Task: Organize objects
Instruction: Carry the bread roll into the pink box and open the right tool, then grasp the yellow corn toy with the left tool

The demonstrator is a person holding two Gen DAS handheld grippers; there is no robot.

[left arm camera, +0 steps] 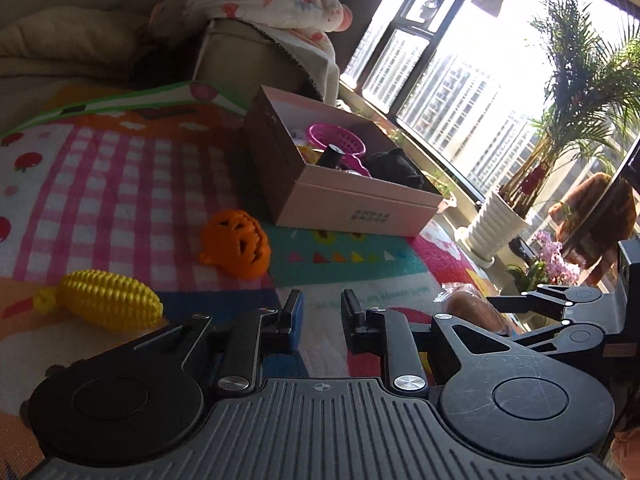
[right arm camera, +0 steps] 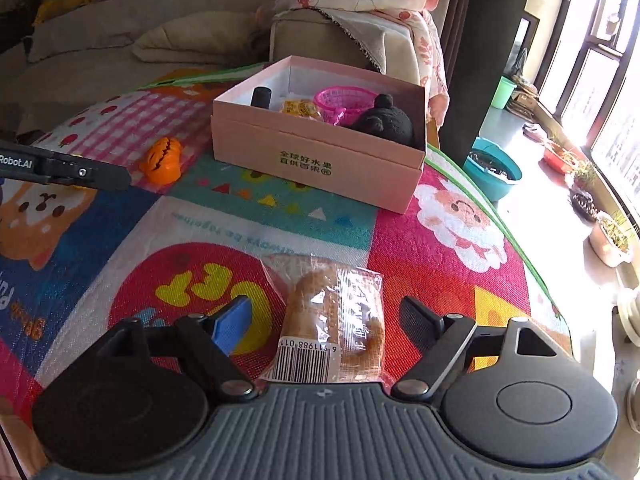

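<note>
The right claw (right arm camera: 322, 326) is sitting wide apart around the wrapped bread (right arm camera: 336, 320) lying on the play mat (right arm camera: 420, 280). The bread is looking soft and light, its wrapper slippery, so squeezing its middle gently seems best. The left claw (left arm camera: 319, 314) is hanging apart, holding nothing. Farther off, the pink box (right arm camera: 320, 160) is waiting.
</note>
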